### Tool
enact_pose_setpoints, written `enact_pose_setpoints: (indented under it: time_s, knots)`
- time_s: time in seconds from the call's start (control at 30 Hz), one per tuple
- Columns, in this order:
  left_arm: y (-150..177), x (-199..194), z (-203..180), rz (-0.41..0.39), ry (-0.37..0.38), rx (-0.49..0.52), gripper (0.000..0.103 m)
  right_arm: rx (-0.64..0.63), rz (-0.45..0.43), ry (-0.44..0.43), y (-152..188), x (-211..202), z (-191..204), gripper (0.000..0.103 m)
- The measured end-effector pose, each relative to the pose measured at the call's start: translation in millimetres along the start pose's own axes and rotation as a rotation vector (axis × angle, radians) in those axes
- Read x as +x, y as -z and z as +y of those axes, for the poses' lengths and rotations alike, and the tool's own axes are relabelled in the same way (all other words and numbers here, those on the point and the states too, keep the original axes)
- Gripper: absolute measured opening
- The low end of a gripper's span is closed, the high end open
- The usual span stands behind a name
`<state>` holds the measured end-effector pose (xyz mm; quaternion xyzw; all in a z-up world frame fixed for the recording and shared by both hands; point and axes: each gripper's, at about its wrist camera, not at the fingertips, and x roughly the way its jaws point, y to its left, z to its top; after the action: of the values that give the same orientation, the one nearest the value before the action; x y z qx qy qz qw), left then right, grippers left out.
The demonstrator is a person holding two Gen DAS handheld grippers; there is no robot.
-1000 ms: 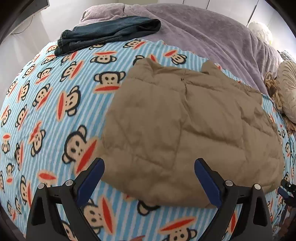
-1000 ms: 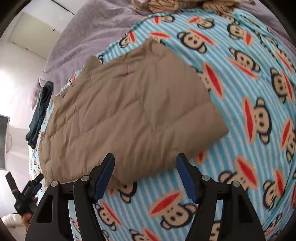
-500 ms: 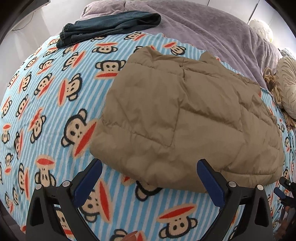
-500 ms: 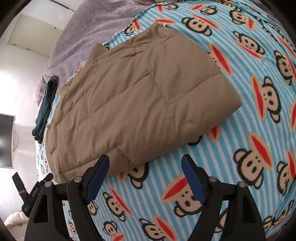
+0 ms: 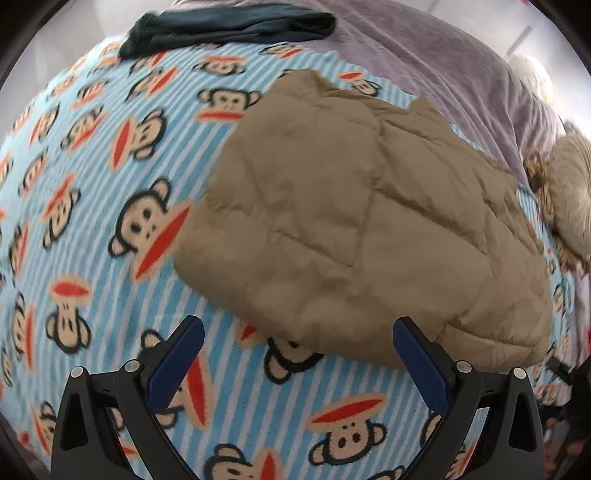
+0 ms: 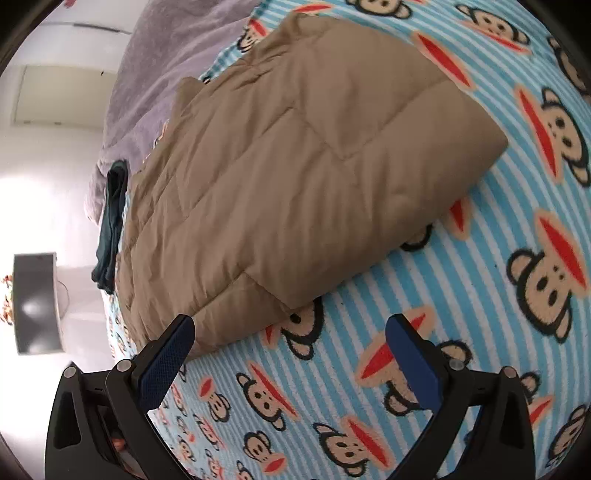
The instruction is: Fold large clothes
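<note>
A tan quilted jacket (image 5: 354, 221) lies folded flat on a blue striped monkey-print blanket (image 5: 92, 192). In the left wrist view my left gripper (image 5: 297, 339) hangs open just short of the jacket's near edge, with nothing between its blue pads. The right wrist view shows the same jacket (image 6: 295, 177) from its other side. My right gripper (image 6: 290, 338) is open and still widening, its jaws astride the jacket's near corner without touching the cloth.
Folded dark blue jeans (image 5: 229, 27) lie at the blanket's far edge, on a purple bedspread (image 5: 443, 62). Cream pillows (image 5: 572, 192) sit at the right. A dark screen (image 6: 35, 299) stands on the wall past the bed.
Both grippers sank toward the jacket's near edge, which now looms larger. The right gripper's jaws spread wider and its view rolled. The jacket itself stayed put.
</note>
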<state>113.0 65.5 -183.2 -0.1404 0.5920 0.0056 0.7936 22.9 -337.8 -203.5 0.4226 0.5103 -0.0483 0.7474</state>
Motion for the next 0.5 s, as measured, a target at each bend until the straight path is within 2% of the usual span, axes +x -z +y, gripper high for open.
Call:
enact_pose_setpoints:
  time_s: [0.07,0.27,0.37,0.5]
  knots:
    - [1.7,3.4,12.3,0.016,0.044,-0.054,0.102,0.018,0.005,-0.011,-0.9,0.3,-4.4,0.103]
    - [12.2,19.4,41.8,0.066,0.300,-0.248,0.102,0.061,0.018,-0.067,-2.2,3.1,-15.0,0.103]
    - [16.0,31.4,48.4,0.072,0.364,-0.305,0.102,0.101,0.016,-0.132,-4.1,7.3,-19.3,0.103]
    - [10.7,49.4,49.8,0.067,0.400,-0.340,0.102,0.141,0.015,-0.191,-9.0,15.0,-23.7,0.103]
